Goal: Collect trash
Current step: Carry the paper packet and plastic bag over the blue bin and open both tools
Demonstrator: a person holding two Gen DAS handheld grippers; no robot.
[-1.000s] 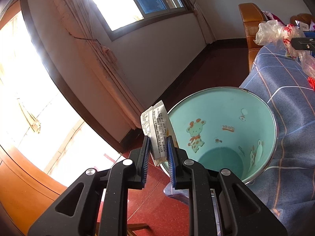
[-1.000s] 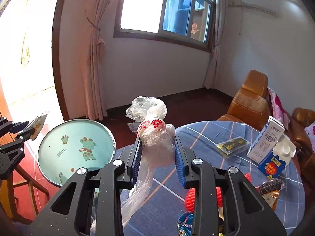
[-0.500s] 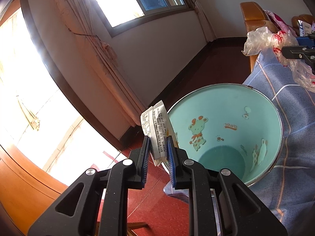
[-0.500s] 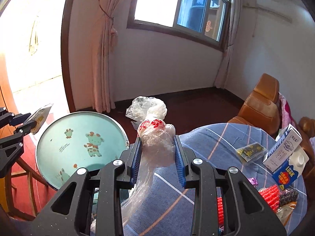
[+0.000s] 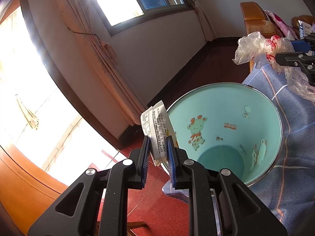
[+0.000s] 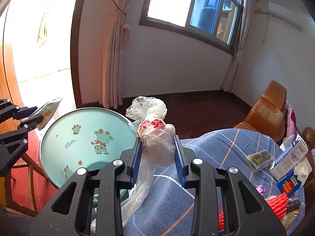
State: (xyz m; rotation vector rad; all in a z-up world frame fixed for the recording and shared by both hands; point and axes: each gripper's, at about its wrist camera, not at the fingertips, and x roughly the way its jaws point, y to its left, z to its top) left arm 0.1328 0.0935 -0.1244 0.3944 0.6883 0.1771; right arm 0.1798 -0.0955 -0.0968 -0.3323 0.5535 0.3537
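A teal trash bin [image 5: 226, 129] with cartoon deer stands at the table's edge; it also shows in the right wrist view [image 6: 86, 137]. My left gripper [image 5: 158, 151] is shut on a white printed packet [image 5: 156, 129], held just outside the bin's left rim. My right gripper [image 6: 157, 157] is shut on a crumpled clear plastic bag [image 6: 155, 137] with red print, held over the table beside the bin's right rim. The bag [image 5: 261, 49] and packet [image 6: 47, 110] each show in the other view.
A blue checked tablecloth [image 6: 226, 151] covers the table. On it lie a milk carton [image 6: 291, 169], a small dark packet [image 6: 258, 157], red netting [image 6: 275, 206] and other wrappers. A brown leather chair [image 6: 267, 108] stands behind. A red floor [image 5: 157, 206] lies below.
My right gripper has carried the plastic bag closer to the bin's rim. My left gripper has kept the packet at the bin's left rim, barely moving.
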